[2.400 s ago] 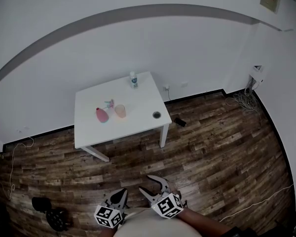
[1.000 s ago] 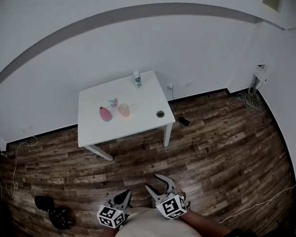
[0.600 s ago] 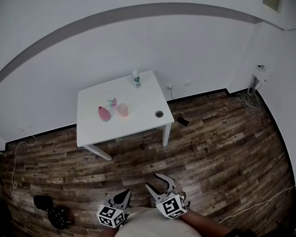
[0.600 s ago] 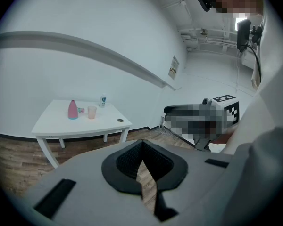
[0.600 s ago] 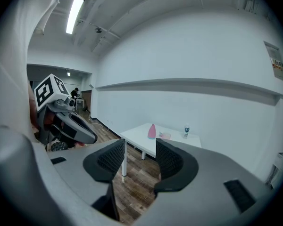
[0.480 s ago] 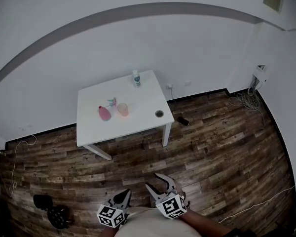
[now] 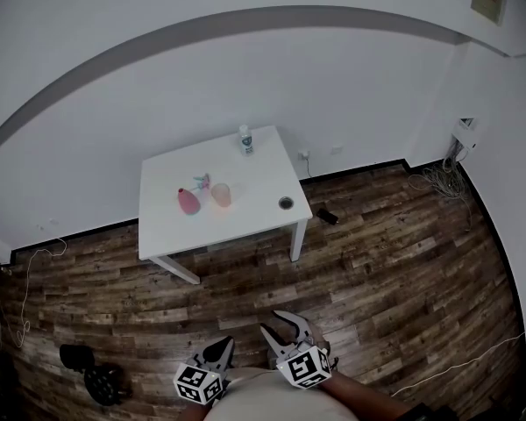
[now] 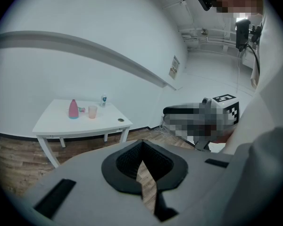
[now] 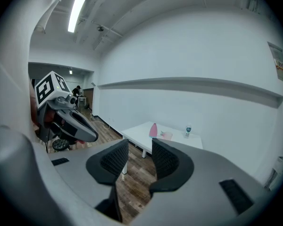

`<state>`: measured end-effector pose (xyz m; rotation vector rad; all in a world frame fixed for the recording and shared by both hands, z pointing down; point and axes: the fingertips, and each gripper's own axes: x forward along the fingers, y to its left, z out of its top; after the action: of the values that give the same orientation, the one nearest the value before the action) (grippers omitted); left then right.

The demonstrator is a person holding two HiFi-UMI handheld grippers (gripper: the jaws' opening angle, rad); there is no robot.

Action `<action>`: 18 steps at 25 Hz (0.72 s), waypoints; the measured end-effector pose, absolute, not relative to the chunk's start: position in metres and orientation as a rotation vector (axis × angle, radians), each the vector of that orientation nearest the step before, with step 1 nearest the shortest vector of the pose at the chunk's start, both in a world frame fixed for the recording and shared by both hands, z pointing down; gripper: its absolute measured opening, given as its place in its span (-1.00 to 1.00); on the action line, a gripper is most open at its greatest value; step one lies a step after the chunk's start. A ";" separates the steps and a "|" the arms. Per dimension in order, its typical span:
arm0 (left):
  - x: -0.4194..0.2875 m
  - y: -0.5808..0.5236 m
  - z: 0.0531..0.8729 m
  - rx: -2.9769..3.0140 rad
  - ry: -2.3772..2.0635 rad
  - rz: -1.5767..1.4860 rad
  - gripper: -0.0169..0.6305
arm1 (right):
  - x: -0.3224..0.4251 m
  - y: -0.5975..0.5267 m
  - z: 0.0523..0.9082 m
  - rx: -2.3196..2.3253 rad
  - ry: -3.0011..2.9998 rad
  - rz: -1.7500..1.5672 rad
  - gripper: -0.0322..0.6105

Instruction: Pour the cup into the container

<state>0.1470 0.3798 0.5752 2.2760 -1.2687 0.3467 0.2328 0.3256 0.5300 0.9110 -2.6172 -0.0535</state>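
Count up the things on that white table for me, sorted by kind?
Bottles: 2 (pink bottle, small white bottle)
Cups: 1 (translucent orange cup)
Small pink-and-teal object, too small to identify: 1
Small round grey object near the table's front corner: 1
Total: 5

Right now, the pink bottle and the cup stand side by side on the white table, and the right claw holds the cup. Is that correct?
No: the right claw holds nothing. In the right gripper view its jaws, which have just been closing, stand apart and empty, far from the cup. The pink bottle and cup do stand side by side on the white table.
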 end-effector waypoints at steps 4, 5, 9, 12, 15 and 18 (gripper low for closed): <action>0.144 0.381 0.574 2.278 -1.267 0.346 -0.92 | 0.232 0.326 0.533 0.914 -2.594 -0.075 -0.50; 0.144 0.381 0.574 2.279 -1.267 0.346 -0.92 | 0.231 0.326 0.533 0.914 -2.595 -0.077 -0.50; 0.145 0.383 0.573 2.282 -1.257 0.346 -0.91 | 0.231 0.329 0.530 0.921 -2.595 -0.076 -0.52; 0.146 0.384 0.573 2.288 -1.245 0.348 -0.91 | 0.233 0.329 0.529 0.935 -2.589 -0.074 -0.52; 0.146 0.387 0.573 2.294 -1.238 0.346 -0.92 | 0.235 0.332 0.530 0.952 -2.585 -0.071 -0.52; 0.146 0.388 0.573 2.295 -1.232 0.336 -0.91 | 0.236 0.334 0.531 0.962 -2.580 -0.066 -0.52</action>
<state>0.1460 0.3885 0.5730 2.2950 -1.2316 0.3362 0.2359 0.3335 0.5307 0.9622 -2.5799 -0.0660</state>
